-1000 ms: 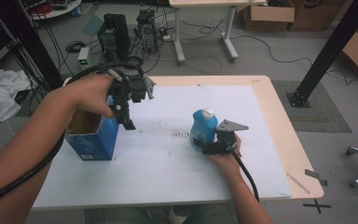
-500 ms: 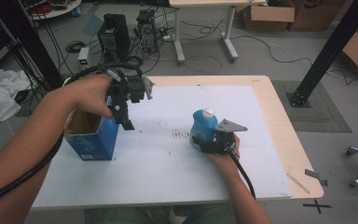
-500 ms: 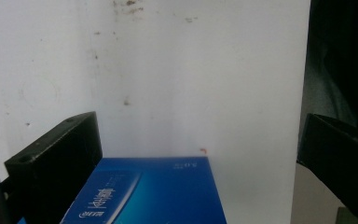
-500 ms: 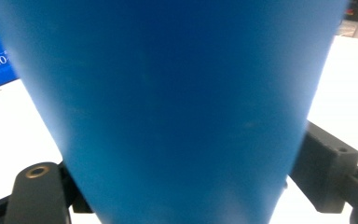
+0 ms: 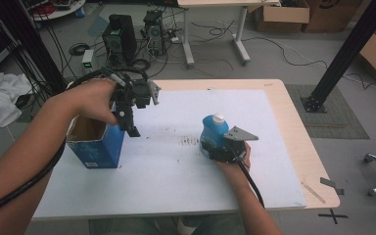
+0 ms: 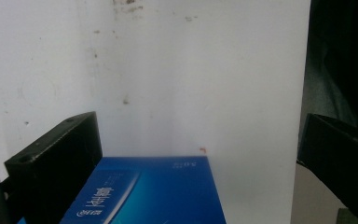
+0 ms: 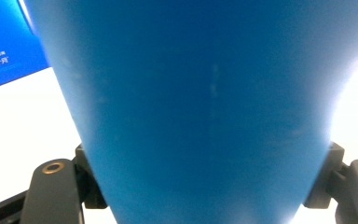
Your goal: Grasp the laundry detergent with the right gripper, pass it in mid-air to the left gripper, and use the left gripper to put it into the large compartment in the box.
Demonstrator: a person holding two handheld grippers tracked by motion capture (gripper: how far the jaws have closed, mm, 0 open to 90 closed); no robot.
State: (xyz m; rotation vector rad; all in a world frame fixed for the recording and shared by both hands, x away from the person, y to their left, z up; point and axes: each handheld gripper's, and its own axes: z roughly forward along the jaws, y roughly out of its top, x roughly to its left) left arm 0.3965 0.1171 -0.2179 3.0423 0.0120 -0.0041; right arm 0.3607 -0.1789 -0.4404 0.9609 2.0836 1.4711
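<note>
From the high view, your right gripper (image 5: pixel 214 147) sits at the base of the blue bottle (image 5: pixel 213 131), which stands upright with its white cap (image 5: pixel 219 118) on, near the middle of the white sheet (image 5: pixel 176 166). Its jaws have just been closing with the bottle between them. Your left gripper (image 5: pixel 127 122) hangs pointing down over the near corner of the open blue box (image 5: pixel 98 147), which stands well apart from the bottle at the sheet's left side. Dark smudges (image 5: pixel 190 141) mark the sheet between the two. The sheet covers a pale wooden table (image 5: pixel 303 142). Beyond it lie a grey floor with cables, computer towers (image 5: pixel 120 36), cardboard boxes (image 5: pixel 281 14) and a second desk's legs; a black post (image 5: pixel 345 54) rises at the right.

In the left gripper view, your jaws stand spread wide with nothing between the pads; the blue box (image 6: pixel 154 191) lies below them and the stained white sheet (image 6: pixel 191 70) beyond.

In the right gripper view, the blue bottle (image 7: pixel 209 107) is pinched between your jaws, both pads against its sides. The blue box (image 7: pixel 7 46) shows at the upper left, on the white sheet (image 7: pixel 28 140).
</note>
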